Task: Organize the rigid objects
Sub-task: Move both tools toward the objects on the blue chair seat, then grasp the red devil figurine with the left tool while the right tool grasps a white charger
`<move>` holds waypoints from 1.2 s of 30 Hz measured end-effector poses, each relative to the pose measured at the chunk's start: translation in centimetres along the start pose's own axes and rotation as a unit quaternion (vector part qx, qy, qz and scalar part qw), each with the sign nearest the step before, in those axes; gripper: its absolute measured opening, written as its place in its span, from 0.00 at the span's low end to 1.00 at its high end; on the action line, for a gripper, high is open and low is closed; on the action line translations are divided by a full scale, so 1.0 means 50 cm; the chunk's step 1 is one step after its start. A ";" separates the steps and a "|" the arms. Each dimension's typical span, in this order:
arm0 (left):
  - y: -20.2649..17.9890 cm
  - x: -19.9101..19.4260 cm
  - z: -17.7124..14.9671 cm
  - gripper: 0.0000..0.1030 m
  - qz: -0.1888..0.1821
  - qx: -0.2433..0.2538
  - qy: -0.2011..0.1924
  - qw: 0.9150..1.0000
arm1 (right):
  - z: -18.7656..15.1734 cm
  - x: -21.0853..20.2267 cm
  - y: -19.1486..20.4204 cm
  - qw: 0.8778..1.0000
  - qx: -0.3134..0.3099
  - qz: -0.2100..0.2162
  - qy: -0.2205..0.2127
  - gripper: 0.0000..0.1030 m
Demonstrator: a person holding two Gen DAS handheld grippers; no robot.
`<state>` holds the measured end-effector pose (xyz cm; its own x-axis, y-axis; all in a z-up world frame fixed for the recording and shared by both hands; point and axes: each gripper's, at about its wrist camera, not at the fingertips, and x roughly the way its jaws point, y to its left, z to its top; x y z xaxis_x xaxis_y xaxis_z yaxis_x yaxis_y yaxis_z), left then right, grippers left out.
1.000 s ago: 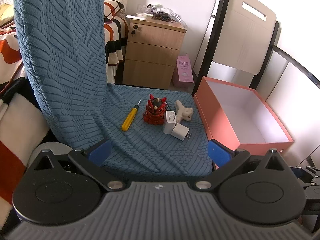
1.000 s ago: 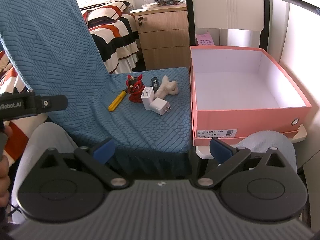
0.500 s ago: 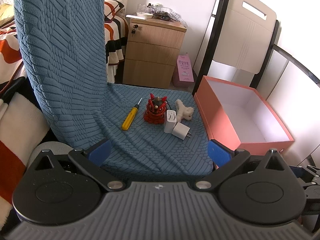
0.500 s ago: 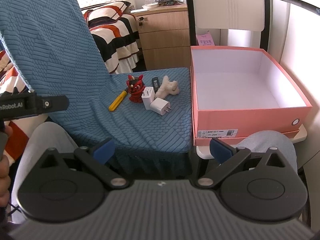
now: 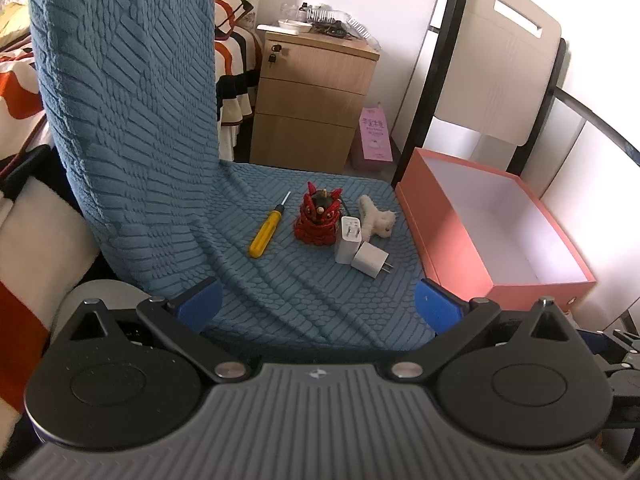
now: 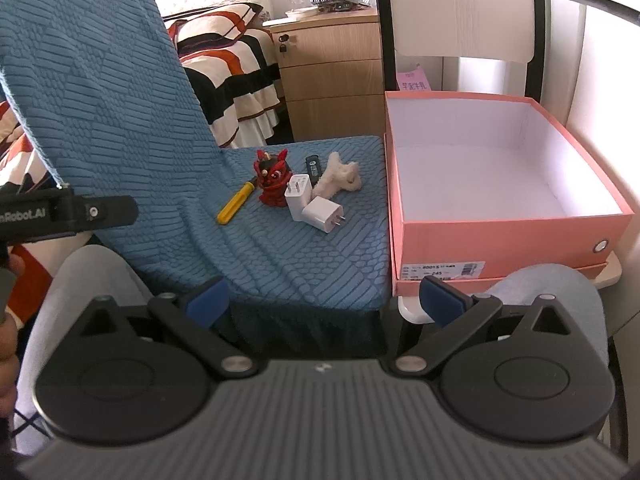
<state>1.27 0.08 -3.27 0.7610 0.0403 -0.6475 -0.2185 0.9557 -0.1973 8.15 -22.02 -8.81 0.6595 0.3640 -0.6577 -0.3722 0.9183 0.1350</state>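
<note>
On the blue-covered chair seat (image 5: 280, 292) lie a yellow screwdriver (image 5: 264, 232) (image 6: 235, 203), a red figurine (image 5: 319, 218) (image 6: 273, 180), two white chargers (image 5: 362, 250) (image 6: 312, 204), a white fuzzy toy (image 5: 376, 216) (image 6: 338, 176) and a small black device (image 6: 313, 165). An open pink box (image 5: 492, 236) (image 6: 500, 184) stands empty to the right of the seat. My left gripper (image 5: 318, 306) hangs open before the seat's front edge, holding nothing. The right gripper (image 6: 326, 300) is likewise open and empty, back from the objects.
A wooden bedside cabinet (image 5: 312, 100) stands behind the chair, a striped bed (image 6: 236, 68) to its left. A white folding chair back (image 5: 504, 72) rises behind the box. The person's knees (image 6: 548, 300) sit under the right gripper. The other gripper's body (image 6: 60, 214) shows at left.
The left view has shifted slightly, with the objects lower and nearer. The right view has barely moved. Both grippers stay open.
</note>
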 end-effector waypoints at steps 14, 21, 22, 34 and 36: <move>0.032 0.110 0.018 1.00 -0.003 -0.010 0.002 1.000 | 0.035 0.106 0.038 0.999 -0.042 0.015 -0.021 1.00; 0.038 0.185 0.048 1.00 0.001 0.004 -0.001 1.000 | 0.064 0.176 0.064 0.997 -0.073 0.026 -0.027 1.00; 0.039 0.195 0.050 1.00 0.000 0.005 -0.003 1.000 | 0.067 0.187 0.065 0.997 -0.073 0.032 -0.023 1.00; 0.072 0.357 0.070 1.00 -0.015 -0.020 0.018 1.000 | 0.088 0.304 0.085 0.993 -0.108 0.036 -0.032 0.96; 0.085 0.389 0.072 1.00 -0.031 -0.031 0.017 0.999 | 0.090 0.331 0.085 0.992 -0.116 0.033 -0.032 0.94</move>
<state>17.36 5.99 -14.06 0.7538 -0.0289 -0.6565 -0.2098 0.9362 -0.2821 20.44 -11.38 -15.79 0.6660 0.4383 -0.6035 -0.5518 0.8340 -0.0033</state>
